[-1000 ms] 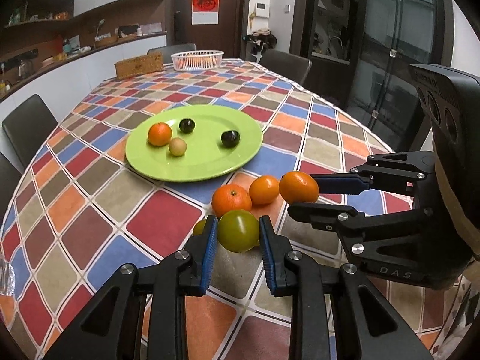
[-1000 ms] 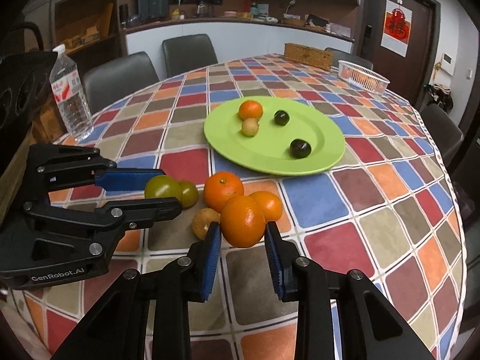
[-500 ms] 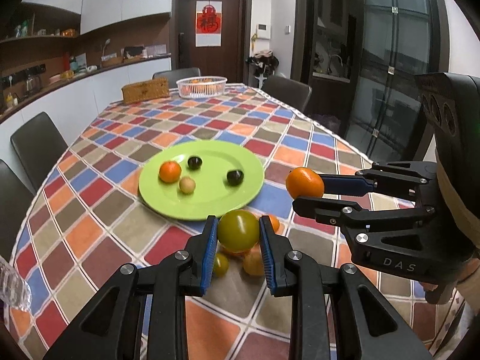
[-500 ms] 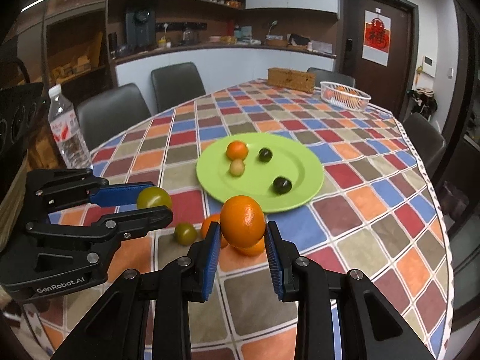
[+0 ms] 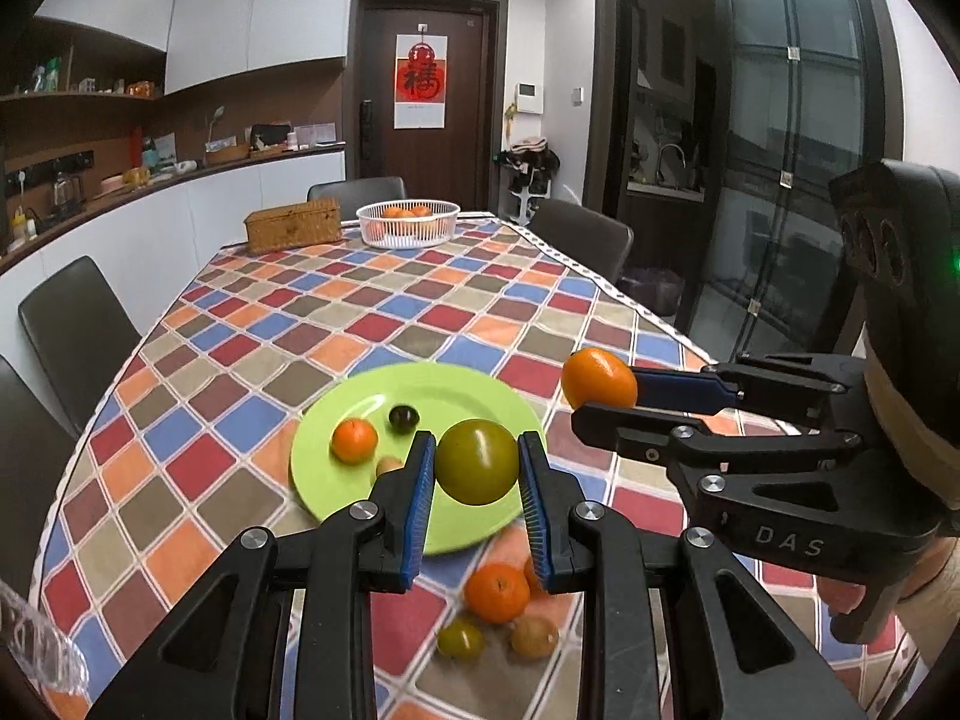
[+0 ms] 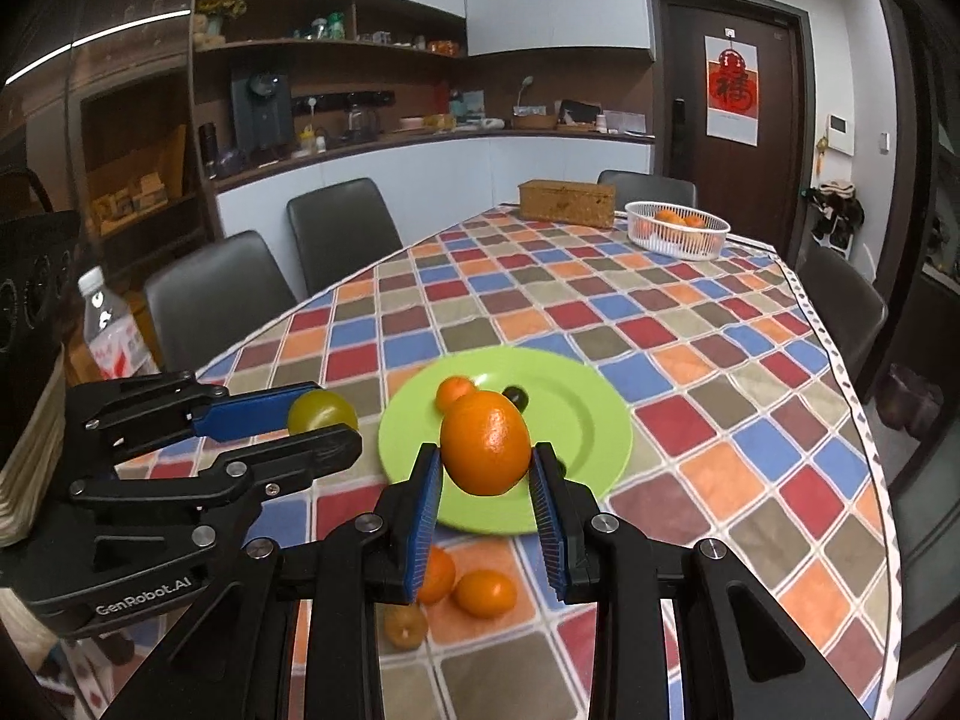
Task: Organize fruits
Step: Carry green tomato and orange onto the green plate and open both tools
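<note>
My left gripper (image 5: 477,468) is shut on a green tomato (image 5: 477,461) and holds it high above the near edge of the green plate (image 5: 360,498). My right gripper (image 6: 487,468) is shut on an orange (image 6: 486,441), also raised above the plate (image 6: 588,420). The plate holds a small orange (image 5: 354,440), a dark plum (image 5: 403,417) and a pale fruit, part hidden. Loose fruit lies on the cloth near me: an orange (image 5: 497,593), a small green tomato (image 5: 459,639) and a brownish fruit (image 5: 534,636).
A white basket of oranges (image 5: 408,223) and a wicker box (image 5: 293,231) stand at the table's far end. A water bottle (image 6: 111,330) is at the left edge. Dark chairs (image 6: 342,234) ring the checkered table (image 5: 420,312).
Both grippers have risen well above the table with their fruit, from just over the loose pile to high above the plate's near edge. The loose fruit stays on the cloth.
</note>
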`<state>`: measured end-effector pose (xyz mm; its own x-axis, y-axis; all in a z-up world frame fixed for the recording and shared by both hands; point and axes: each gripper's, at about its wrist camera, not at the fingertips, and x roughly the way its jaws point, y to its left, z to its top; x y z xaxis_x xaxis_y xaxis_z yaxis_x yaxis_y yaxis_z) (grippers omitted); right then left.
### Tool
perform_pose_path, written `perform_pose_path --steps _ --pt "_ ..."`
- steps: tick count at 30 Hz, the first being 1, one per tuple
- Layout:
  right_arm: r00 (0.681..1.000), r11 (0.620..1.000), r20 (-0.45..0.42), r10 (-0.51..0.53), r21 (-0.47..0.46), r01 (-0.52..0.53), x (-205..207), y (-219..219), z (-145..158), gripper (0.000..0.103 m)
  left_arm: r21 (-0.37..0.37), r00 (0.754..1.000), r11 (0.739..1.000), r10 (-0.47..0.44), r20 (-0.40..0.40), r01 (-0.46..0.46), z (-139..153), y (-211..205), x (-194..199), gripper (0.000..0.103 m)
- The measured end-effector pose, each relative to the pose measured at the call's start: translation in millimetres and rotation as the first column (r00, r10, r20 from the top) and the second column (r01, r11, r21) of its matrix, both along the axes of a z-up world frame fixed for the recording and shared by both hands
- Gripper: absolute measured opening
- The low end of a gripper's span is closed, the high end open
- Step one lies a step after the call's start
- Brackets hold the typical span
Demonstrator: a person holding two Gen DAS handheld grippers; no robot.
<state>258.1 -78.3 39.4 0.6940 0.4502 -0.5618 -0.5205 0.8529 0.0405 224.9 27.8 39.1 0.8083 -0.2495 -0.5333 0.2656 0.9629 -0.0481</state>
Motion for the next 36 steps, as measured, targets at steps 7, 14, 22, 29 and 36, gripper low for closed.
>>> perform_pose_path --steps 7,14,22,29,36 --pt "0.999 1.000 -0.036 -0.016 0.001 0.017 37.1 2.7 3.3 0.031 -0.023 0.999 1.000 0.011 -0.043 -0.012 0.6 8.7 36.5 0.028" --pt "0.995 1.000 -0.102 -0.025 -0.016 0.023 74.0 9.9 -3.5 0.031 -0.033 0.995 0.999 0.029 -0.096 -0.032 -7.9 17.7 72.6 0.028" --pt "0.982 0.997 -0.178 -0.058 -0.050 0.050 116.1 16.4 -22.3 0.031 -0.070 0.977 0.996 0.035 -0.211 -0.051 -32.8 28.5 116.5 0.027" --pt "0.962 0.994 -0.258 -0.087 -0.080 0.068 149.2 21.9 -47.8 0.031 -0.075 0.960 0.995 0.047 -0.278 -0.070 -55.5 33.2 144.3 0.027" --pt "0.942 0.991 -0.319 -0.104 -0.110 0.072 171.0 26.0 -69.2 0.031 -0.046 0.949 0.996 0.055 -0.310 -0.073 -69.7 30.9 162.0 0.027"
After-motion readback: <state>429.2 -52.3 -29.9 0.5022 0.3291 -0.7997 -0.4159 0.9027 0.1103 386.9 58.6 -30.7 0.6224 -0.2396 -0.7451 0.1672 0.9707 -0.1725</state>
